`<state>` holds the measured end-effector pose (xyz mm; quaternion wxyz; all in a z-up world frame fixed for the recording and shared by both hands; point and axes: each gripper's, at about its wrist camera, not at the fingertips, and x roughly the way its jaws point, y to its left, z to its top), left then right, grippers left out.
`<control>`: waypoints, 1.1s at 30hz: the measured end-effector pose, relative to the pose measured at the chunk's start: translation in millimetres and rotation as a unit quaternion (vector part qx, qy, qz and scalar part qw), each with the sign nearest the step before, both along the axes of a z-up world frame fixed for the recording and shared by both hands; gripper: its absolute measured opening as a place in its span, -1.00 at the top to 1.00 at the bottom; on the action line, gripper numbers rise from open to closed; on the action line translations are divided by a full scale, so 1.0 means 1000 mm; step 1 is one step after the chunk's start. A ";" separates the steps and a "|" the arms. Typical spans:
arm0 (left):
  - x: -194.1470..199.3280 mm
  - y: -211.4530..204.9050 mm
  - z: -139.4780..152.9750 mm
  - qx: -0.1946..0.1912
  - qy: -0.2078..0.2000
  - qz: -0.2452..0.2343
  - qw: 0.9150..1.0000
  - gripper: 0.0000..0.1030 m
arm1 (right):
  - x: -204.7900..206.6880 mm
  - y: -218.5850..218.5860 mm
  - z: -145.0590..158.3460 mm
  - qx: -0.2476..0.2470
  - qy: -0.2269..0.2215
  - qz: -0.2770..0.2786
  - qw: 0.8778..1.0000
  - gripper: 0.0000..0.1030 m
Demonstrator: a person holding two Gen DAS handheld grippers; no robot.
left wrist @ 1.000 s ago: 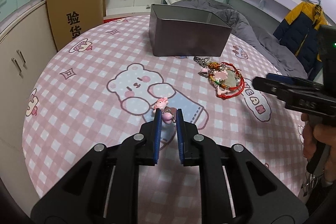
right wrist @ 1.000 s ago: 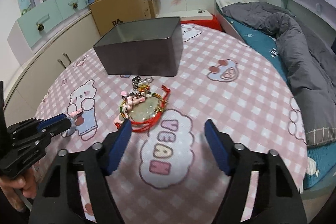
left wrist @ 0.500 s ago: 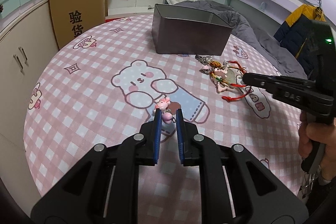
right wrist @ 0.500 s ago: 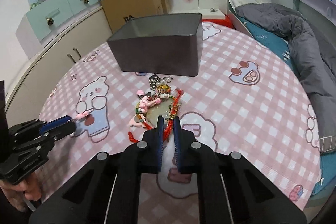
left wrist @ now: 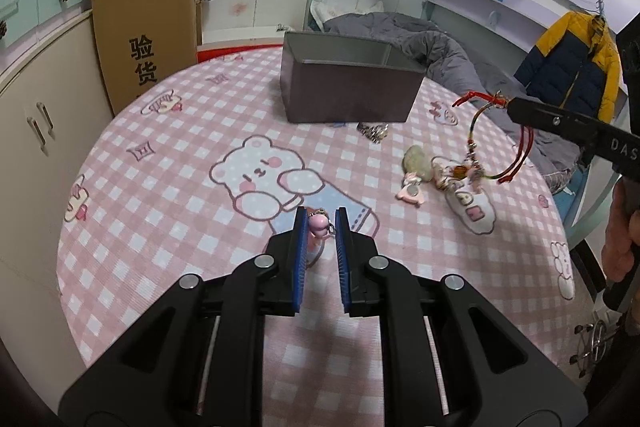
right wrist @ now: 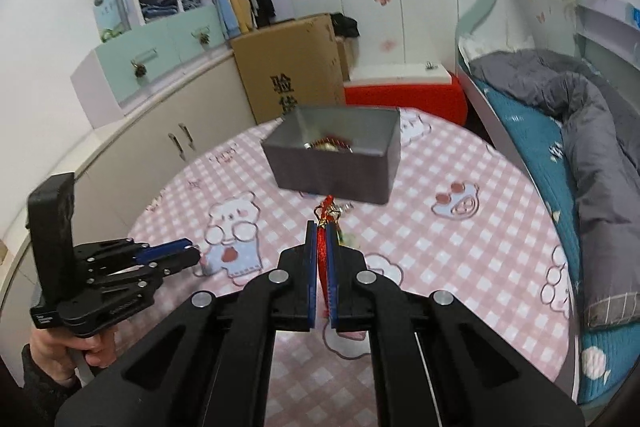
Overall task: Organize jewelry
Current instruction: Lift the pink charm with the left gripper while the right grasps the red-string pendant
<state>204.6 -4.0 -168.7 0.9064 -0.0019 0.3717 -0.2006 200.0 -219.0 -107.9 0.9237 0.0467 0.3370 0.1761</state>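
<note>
My left gripper [left wrist: 320,221] is shut on a small pink charm keychain [left wrist: 318,225] just above the pink checked tablecloth [left wrist: 168,211]. It also shows at the left as the left gripper [right wrist: 192,254]. My right gripper [right wrist: 320,229] has its jaws closing tight on a red cord bracelet [right wrist: 321,247]. From the left wrist view, the bracelet [left wrist: 478,143] hangs from the right gripper [left wrist: 514,106] above the table, its beads dangling. A grey open box [right wrist: 332,171] stands at the far side, with some red and gold jewelry [right wrist: 328,145] inside.
On the cloth lie a pale jade pendant [left wrist: 416,159], a pink flat charm [left wrist: 412,191] and a silver chain [left wrist: 374,131] near the grey box [left wrist: 348,99]. A cardboard carton [left wrist: 144,39] and cabinets stand to the left, a bed [right wrist: 560,131] to the right.
My right gripper went from wide open to shut on the red cord bracelet and rose, lifting it off the pile. The left gripper stayed put with the pink charm.
</note>
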 end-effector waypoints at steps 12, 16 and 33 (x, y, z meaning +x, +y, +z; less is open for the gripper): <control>-0.006 -0.013 0.005 0.015 -0.003 -0.030 0.999 0.72 | 0.000 -0.010 -0.034 0.001 0.049 0.003 0.999 0.95; -0.013 -0.033 0.002 0.056 -0.015 -0.053 0.997 0.55 | -0.005 -0.013 -0.036 0.009 0.050 0.005 0.999 0.95; -0.017 -0.113 -0.004 0.068 -0.038 -0.157 0.985 -0.77 | -0.024 -0.024 0.012 0.012 -0.007 0.007 1.000 0.95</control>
